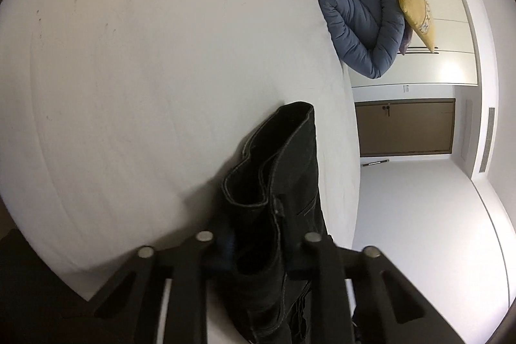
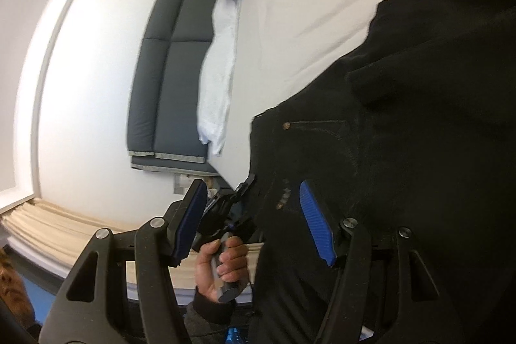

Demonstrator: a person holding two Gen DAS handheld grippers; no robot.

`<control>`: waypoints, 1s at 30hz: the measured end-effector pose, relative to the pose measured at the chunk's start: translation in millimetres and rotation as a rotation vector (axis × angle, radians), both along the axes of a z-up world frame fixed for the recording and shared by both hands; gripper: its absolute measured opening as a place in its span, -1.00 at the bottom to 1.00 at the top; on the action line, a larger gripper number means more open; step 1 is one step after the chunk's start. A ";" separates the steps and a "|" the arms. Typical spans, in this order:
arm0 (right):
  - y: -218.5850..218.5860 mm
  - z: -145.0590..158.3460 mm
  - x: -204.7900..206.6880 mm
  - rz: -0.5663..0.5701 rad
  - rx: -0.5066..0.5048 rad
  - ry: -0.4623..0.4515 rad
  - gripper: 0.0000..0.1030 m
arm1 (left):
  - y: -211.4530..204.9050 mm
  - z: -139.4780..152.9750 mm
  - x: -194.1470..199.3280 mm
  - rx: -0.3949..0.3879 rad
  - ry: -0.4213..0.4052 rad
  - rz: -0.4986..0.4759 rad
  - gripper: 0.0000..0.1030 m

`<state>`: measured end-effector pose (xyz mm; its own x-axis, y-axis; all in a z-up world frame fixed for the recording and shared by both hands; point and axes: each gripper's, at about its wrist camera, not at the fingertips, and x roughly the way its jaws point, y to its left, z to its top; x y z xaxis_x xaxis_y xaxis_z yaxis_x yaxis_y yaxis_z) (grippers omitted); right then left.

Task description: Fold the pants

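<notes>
Over the white bed sheet [image 1: 145,70], I am clamping my left gripper [image 1: 258,250] on the black denim pants [image 1: 283,182] to lift them for folding, my right gripper [image 2: 254,221] gaping, its blue pads [image 2: 314,221] apart.

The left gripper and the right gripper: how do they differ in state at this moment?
The left gripper has its jaws closed on the black pants; the right gripper has its jaws standing wide apart. In the left gripper the cloth hides the pads; in the right gripper the blue pads show bare, and one lies against the pants without pinching. Both are black linkage grippers at the same pants over the white bed.
</notes>
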<state>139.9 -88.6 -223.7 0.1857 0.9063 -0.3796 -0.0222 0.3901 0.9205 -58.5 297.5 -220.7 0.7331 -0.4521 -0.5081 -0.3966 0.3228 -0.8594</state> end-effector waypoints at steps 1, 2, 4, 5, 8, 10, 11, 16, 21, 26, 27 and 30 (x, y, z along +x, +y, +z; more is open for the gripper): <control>-0.9 -6.2 3.1 0.014 -0.044 0.026 0.16 | -1.1 3.0 -0.5 0.013 -0.007 -0.001 -0.68; 1.8 -14.4 6.9 0.030 -0.111 0.059 0.16 | -3.9 10.1 -1.4 0.045 -0.020 -0.006 -0.70; 2.4 -39.2 10.4 0.029 -0.216 0.133 0.14 | -10.0 22.1 -0.6 0.094 -0.039 -0.016 -0.72; -1.5 -43.6 9.2 0.006 -0.183 0.121 0.14 | -13.6 31.1 -0.1 0.120 -0.055 -0.024 -0.72; -7.3 -42.8 4.2 -0.058 -0.159 0.107 0.14 | -27.2 55.9 3.7 0.202 -0.099 -0.053 -0.73; -2.6 -37.1 -1.8 -0.053 -0.203 0.055 0.15 | -37.7 71.0 8.5 0.240 -0.127 -0.076 -0.73; -2.1 -33.3 -5.1 -0.044 -0.214 0.033 0.15 | -44.9 80.4 11.3 0.264 -0.143 -0.090 -0.73; -41.2 -15.7 -24.0 -0.144 -0.089 0.081 0.22 | -98.8 134.0 19.5 0.417 -0.251 -0.212 -0.73; -101.1 13.9 -45.8 -0.238 0.011 0.019 0.29 | -200.4 164.7 24.7 0.605 -0.343 -0.452 -0.73; -152.3 28.3 -57.4 -0.273 0.026 -0.005 0.46 | -309.4 151.3 15.9 0.753 -0.390 -0.708 -0.73; -156.2 29.3 -58.2 -0.269 0.012 -0.004 0.46 | -323.2 145.6 13.4 0.772 -0.387 -0.741 -0.73; -166.9 27.3 -59.8 -0.230 -0.016 0.008 0.46 | -357.4 125.3 4.9 0.817 -0.363 -0.834 -0.73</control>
